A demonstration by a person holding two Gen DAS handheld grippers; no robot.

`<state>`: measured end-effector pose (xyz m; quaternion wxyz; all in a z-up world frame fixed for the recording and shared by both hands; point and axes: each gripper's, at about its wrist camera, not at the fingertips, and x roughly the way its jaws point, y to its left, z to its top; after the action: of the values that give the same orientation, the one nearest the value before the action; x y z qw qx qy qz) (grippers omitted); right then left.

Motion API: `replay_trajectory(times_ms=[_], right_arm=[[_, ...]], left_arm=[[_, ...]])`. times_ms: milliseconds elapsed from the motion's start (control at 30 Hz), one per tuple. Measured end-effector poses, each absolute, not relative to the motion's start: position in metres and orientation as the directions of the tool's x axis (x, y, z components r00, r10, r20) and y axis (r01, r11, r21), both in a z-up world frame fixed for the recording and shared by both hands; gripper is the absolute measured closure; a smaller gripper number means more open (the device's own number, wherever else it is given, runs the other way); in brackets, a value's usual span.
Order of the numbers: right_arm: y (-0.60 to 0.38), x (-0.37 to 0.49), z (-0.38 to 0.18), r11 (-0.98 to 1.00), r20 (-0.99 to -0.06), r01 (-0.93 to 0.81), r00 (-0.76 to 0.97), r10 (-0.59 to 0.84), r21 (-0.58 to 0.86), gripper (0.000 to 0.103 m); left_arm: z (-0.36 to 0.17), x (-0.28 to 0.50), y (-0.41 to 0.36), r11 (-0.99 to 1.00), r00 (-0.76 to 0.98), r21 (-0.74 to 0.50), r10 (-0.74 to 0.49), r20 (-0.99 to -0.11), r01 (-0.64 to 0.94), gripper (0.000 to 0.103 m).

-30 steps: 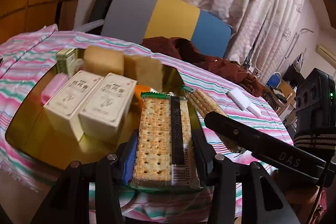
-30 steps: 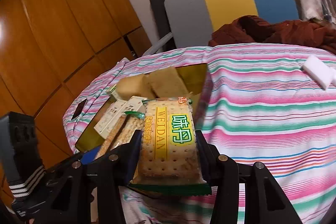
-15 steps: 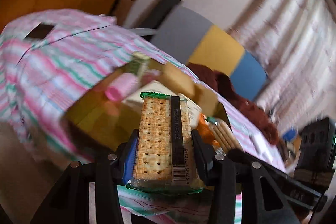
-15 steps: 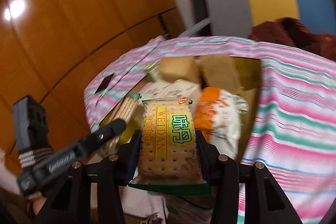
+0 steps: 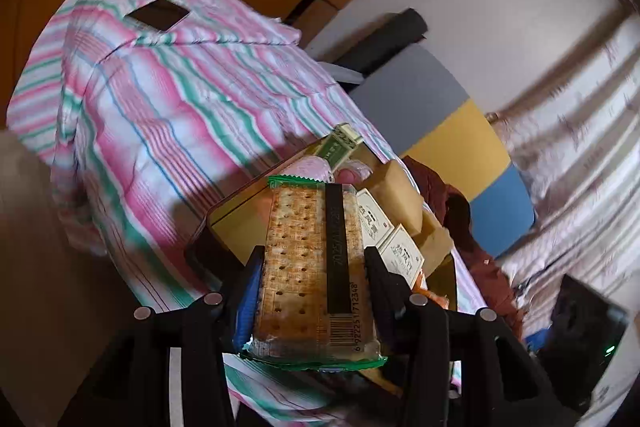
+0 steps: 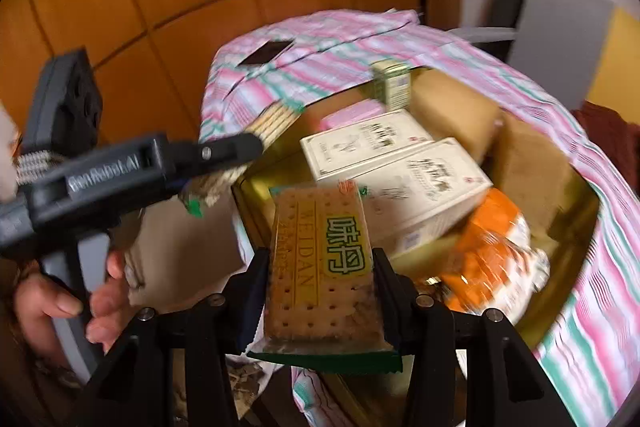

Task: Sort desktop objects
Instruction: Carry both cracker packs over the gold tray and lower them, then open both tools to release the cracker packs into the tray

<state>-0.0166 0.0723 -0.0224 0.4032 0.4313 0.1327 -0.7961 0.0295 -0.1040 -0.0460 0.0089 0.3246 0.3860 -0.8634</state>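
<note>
You've got a cracker pack clamped in each gripper, left gripper (image 5: 314,263) on one pack (image 5: 310,259) and right gripper (image 6: 320,283) on the other (image 6: 322,263), both hanging just ahead of the gold tray (image 6: 576,195), so I'd guess you're mid-carry and next need a free spot to set them.

Glossy clear plastic cracker wrapper (image 6: 320,267); mirror-like gold tray (image 6: 576,203), perhaps metal; soft striped cloth (image 5: 168,99).

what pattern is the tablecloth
Wavy stripes of pink, white and green with thin blue lines on the tablecloth; clearest in the left wrist view.
</note>
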Motion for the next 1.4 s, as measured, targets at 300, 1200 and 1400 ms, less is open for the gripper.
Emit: replay_trajectory(times_ms=[300, 1200, 1400], right_arm=[[0.066, -0.041, -0.042, -0.593, -0.823, 0.783, -0.203, -0.53, 0.189, 0.052], [0.145, -0.015, -0.013, -0.774, -0.664, 0.539, -0.449, -0.598, 0.332, 0.046], [0.158, -0.011, -0.011, -0.785, -0.649, 0.501, -0.468, -0.6, 0.364, 0.046]], left_arm=[[-0.043, 0.028, -0.098, -0.622, -0.759, -0.684, 0.212, -0.616, 0.382, 0.055], [-0.05, 0.028, -0.045, -0.527, -0.785, -0.781, 0.302, -0.541, 0.335, 0.049], [-0.039, 0.045, -0.039, -0.627, -0.807, -0.711, 0.214, -0.551, 0.319, 0.049]])
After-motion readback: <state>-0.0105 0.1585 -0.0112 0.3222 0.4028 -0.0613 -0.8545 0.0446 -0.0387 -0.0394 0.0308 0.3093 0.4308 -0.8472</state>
